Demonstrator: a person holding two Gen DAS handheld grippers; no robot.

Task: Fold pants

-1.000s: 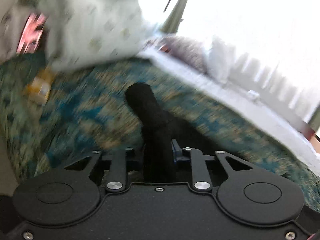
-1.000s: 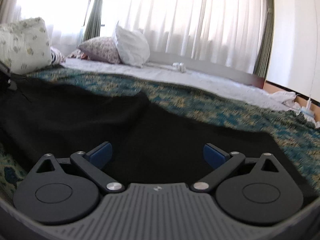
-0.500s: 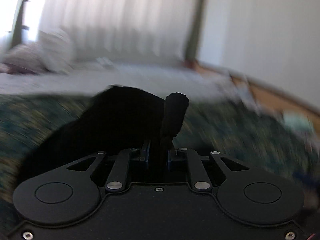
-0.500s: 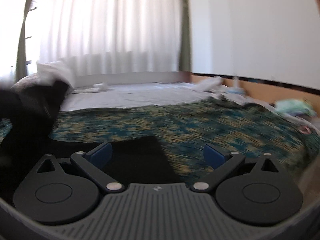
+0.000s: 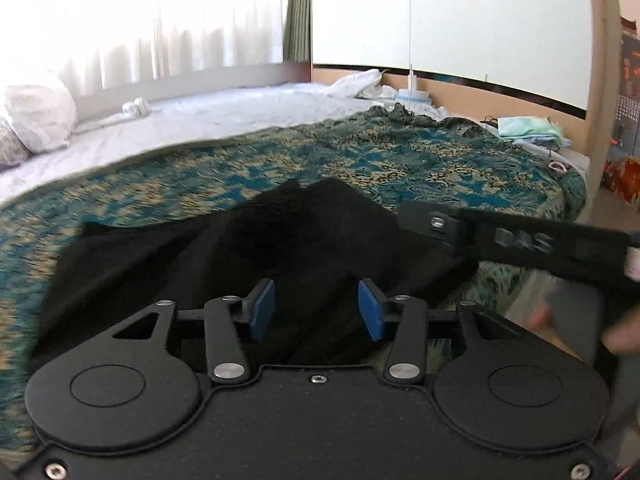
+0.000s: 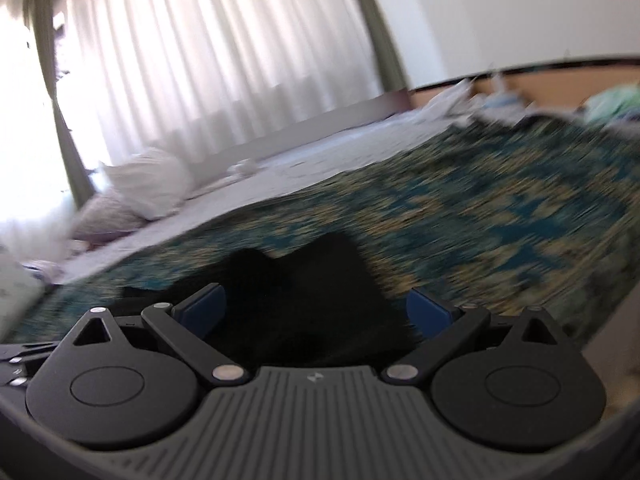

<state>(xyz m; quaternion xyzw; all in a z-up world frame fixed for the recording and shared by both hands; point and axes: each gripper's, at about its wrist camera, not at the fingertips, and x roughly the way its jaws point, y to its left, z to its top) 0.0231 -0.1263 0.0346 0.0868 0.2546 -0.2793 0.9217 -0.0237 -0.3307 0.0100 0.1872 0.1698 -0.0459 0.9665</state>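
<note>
The black pants point(image 5: 248, 248) lie bunched and partly folded over on the teal patterned bedspread point(image 5: 360, 160). My left gripper point(image 5: 316, 310) is open just above the near edge of the pants, blue pads apart, holding nothing. The right gripper's side shows as a black bar at the right of the left wrist view point(image 5: 500, 240), over the pants' right edge. In the right wrist view the right gripper point(image 6: 316, 314) is open wide, with the pants point(image 6: 304, 292) lying between and beyond its fingers.
White pillows point(image 5: 36, 116) and a white sheet point(image 5: 200, 116) lie at the far side of the bed. Curtains point(image 6: 200, 60) hang behind. Loose clothes point(image 5: 528, 128) sit near the bed's far right corner. The bed edge drops off at the right.
My left gripper was shut on a fold of the pants and carried it across the bed; now it has opened and let go. The right gripper stayed open and swung round over the pants.
</note>
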